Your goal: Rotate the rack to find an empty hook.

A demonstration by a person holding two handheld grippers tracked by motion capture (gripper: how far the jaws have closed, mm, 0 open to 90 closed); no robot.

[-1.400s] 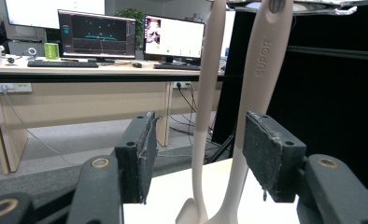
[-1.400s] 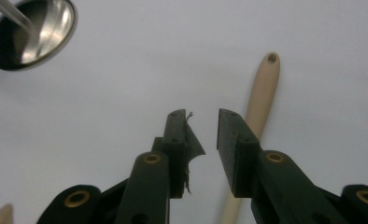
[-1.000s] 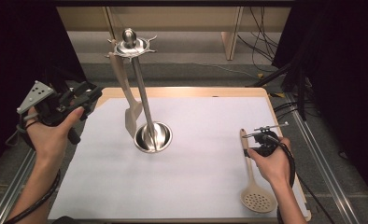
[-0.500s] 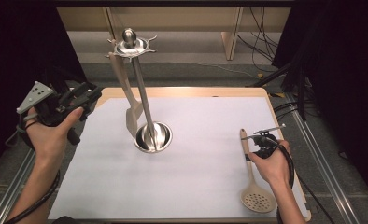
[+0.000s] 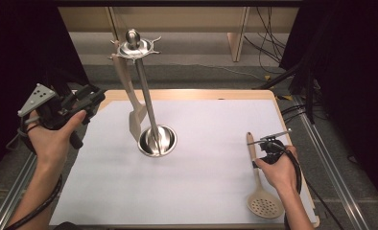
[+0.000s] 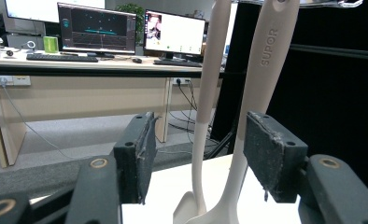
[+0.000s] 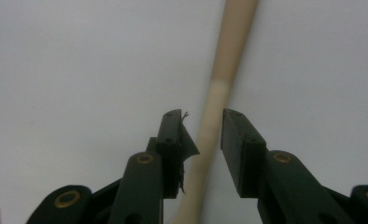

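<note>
Your right tongs [image 5: 268, 143] have just been opening; the round, smooth skimmer handle [image 7: 215, 116] lies loose between them. Your left tongs [image 5: 84, 100] stand wide near the shiny metal stand [image 5: 157, 140].

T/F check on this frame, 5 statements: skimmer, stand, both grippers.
1. The slotted skimmer lies flat on the table. True.
2. The right gripper is clamped on the skimmer handle. False: its fingers straddle the handle with gaps; they have just been opening.
3. A spatula hangs from the utensil stand. True.
4. The left gripper holds the spatula. False: it is open and holds nothing, left of the stand.
5. The stand lies tipped over. False: it stands upright.
</note>
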